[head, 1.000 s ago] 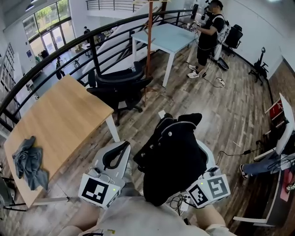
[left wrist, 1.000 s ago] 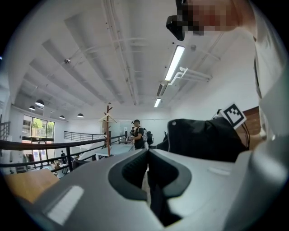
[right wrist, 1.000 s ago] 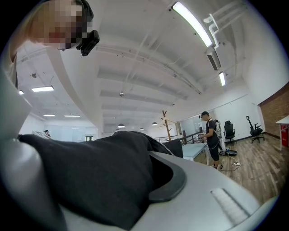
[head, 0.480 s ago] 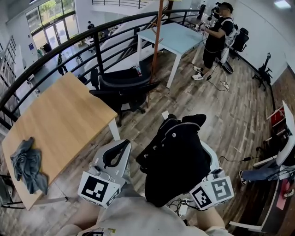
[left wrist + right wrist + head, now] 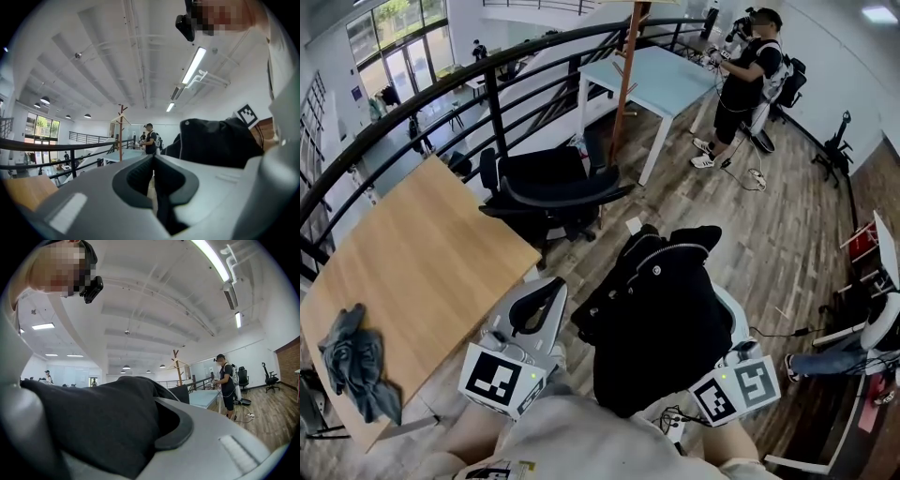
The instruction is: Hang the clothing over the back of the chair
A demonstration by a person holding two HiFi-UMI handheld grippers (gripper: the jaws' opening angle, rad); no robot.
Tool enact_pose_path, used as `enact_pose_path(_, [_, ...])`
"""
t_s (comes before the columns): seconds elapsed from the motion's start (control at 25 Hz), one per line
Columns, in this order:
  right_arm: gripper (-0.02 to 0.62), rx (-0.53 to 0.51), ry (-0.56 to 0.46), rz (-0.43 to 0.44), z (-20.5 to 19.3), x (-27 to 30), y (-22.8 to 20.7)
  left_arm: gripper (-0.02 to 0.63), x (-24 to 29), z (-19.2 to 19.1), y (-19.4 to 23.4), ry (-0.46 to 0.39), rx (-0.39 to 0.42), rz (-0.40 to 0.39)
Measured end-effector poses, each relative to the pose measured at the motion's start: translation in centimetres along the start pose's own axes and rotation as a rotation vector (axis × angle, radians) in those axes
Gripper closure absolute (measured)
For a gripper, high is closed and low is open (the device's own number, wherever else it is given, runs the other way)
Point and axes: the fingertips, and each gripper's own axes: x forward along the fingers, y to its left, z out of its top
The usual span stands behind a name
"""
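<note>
A black zip-up garment (image 5: pixel 661 314) lies bunched over my right gripper and hides its jaws in the head view; only its marker cube (image 5: pixel 741 394) shows. In the right gripper view the right gripper (image 5: pixel 157 404) is shut on the garment (image 5: pixel 93 418), which covers the left jaw. My left gripper (image 5: pixel 551 292) is held beside it on the left, shut and holding nothing (image 5: pixel 152 157). The garment (image 5: pixel 215 143) shows at its right. A black office chair (image 5: pixel 553 192) stands ahead on the wooden floor, apart from both grippers.
A wooden table (image 5: pixel 403 272) at the left carries a crumpled grey cloth (image 5: pixel 358 361). A curved black railing (image 5: pixel 441 103) runs behind the chair. Beyond it are a pale blue table (image 5: pixel 661 75), a wooden coat stand (image 5: pixel 623 70) and a standing person (image 5: pixel 741 84).
The chair and the wooden table have come nearer and lower in the head view. Both grippers have moved forward together, the garment still on the right one.
</note>
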Motion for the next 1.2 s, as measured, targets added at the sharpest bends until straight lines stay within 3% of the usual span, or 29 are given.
enact_pose_path(0.44, [0.558,-0.046,-0.006,-0.044,2.4,10.2,0.4,0.603,5.5,1.3,9.7,-0.019,0.006,-0.034])
enact_pose_path(0.76, [0.558,-0.038,-0.016,-0.065,2.7,14.7,1.1,0.603,7.5,1.1,14.3,-0.010,0.015,-0.052])
enact_pose_path(1.2, [0.558,-0.067,0.024,-0.009,2.4,17.7,0.9,0.603,9.9,1.1,16.0,0.000,0.004,-0.004])
